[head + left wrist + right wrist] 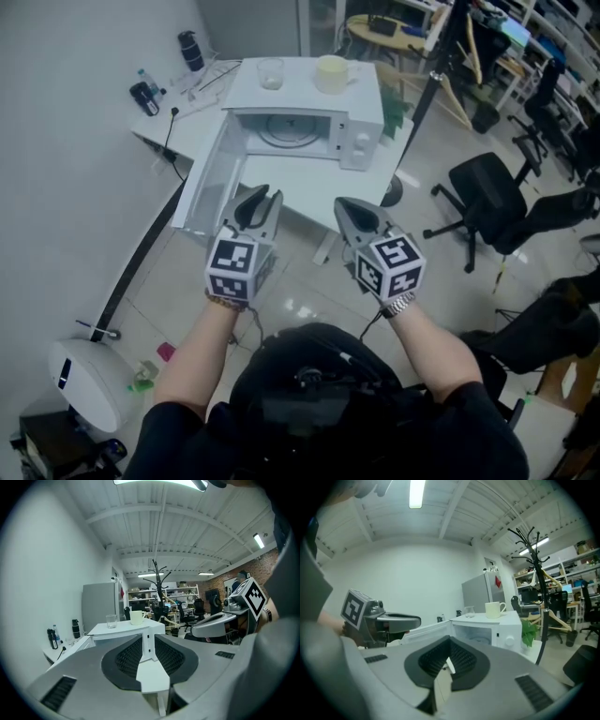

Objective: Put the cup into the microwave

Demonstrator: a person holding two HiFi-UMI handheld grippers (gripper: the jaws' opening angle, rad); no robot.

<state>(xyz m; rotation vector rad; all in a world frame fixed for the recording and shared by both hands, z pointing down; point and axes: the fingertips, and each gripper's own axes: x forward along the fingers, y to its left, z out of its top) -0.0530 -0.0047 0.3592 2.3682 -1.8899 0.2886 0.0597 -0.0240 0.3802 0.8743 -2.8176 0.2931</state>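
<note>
Office lab, white counter (309, 192) with microwave (361, 131), door (208, 183) open. Cup (332, 73) on microwave top, beside glass (271, 73). Approach step, nothing grabbed yet. Next: reach forward to cup, pinch rim or handle. Left gripper (262, 192) jaws slightly apart, empty; right gripper (343, 203) jaws pressed together, empty.

Head view: the small dark items (145, 94) on the bench (192, 131), upper left, are too small to identify, and the dark shapes (562, 211) at the right edge are cut off by the frame. Left gripper view, centre: the left gripper (149, 641) hides the microwave (124, 629) below its top. Right gripper view, centre: the right gripper (449, 645) hides the microwave's lower front.
</note>
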